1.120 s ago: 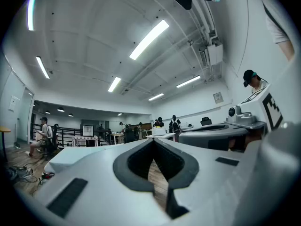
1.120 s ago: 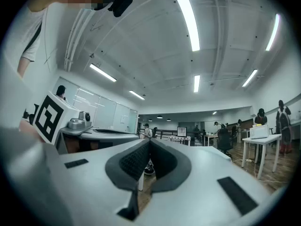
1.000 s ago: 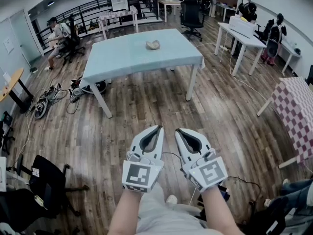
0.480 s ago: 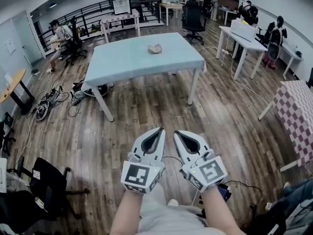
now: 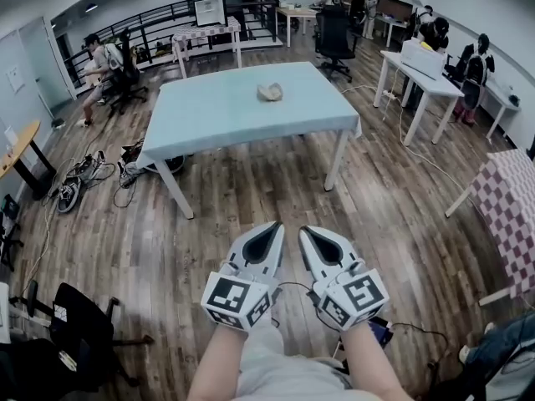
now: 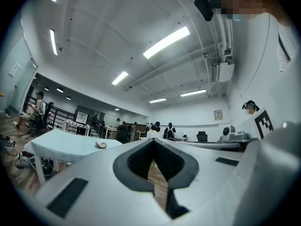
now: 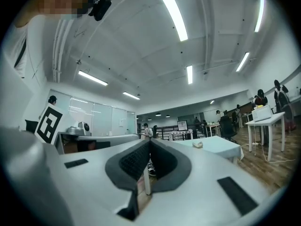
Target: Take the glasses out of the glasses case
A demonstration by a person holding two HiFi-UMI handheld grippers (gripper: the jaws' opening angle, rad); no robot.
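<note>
A pale, rounded glasses case [image 5: 269, 92] lies near the far middle of a light blue table [image 5: 209, 119], well ahead of me across the wooden floor. It also shows small in the left gripper view as the case [image 6: 100, 145] and in the right gripper view as the case [image 7: 198, 144]. Both grippers are held side by side close to my body, far short of the table. My left gripper [image 5: 275, 227] is shut with nothing in it, tips together [image 6: 153, 141]. My right gripper [image 5: 305, 231] is likewise shut and empty [image 7: 149, 142].
A white desk [image 5: 422, 61] with seated people stands at the right, and a checkered table [image 5: 510, 203] at the right edge. A black chair [image 5: 79, 307] is at lower left. Cables and shoes [image 5: 79, 174] lie left of the table. Office chairs and railings stand behind.
The table and case have slid slightly lower and nearer in the head view. Both grippers stay shut, side by side, a little lower in the frame.
</note>
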